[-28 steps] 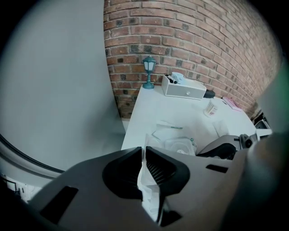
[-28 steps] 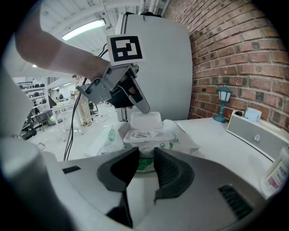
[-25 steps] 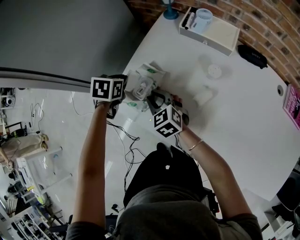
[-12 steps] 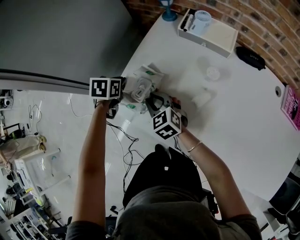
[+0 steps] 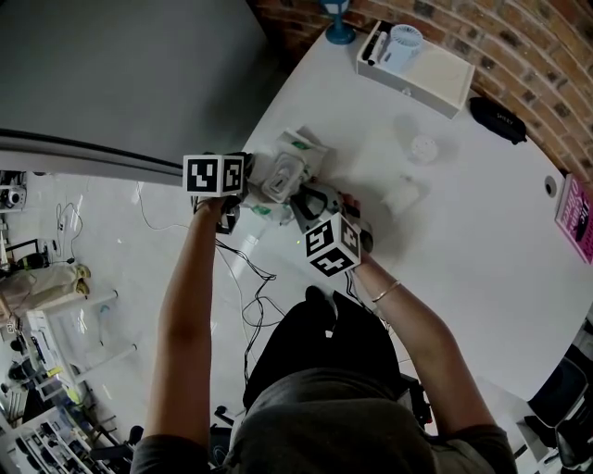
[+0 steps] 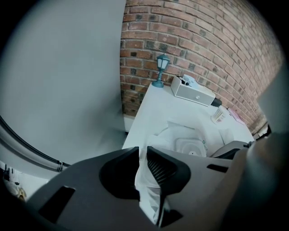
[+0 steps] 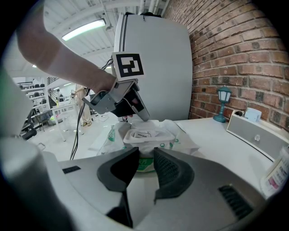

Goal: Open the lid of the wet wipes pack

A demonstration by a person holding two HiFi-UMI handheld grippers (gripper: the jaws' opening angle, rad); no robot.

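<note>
The wet wipes pack (image 5: 289, 167) lies near the white table's left edge, white film with green print, its white flip lid (image 7: 146, 134) down. My left gripper (image 6: 142, 151) is at the pack's far end. Its jaws have just been opening and stand a narrow gap apart, with a fold of the pack's film (image 6: 149, 189) still hanging between them. My right gripper (image 7: 145, 155) is at the pack's near end with jaws apart. The green-printed end (image 7: 144, 163) shows in the gap, and I see no pad pressing on it. In the head view both grippers (image 5: 243, 180) (image 5: 306, 196) flank the pack.
A white box (image 5: 417, 60) holding a cup and pen stands at the back by the brick wall, beside a blue lamp (image 5: 338, 23). A small white container (image 5: 423, 145) and a white object (image 5: 405, 192) sit mid-table. The table (image 5: 463, 259) drops off just left of the pack.
The left gripper has rolled slightly at the pack's end. The pack and the right gripper keep their places.
</note>
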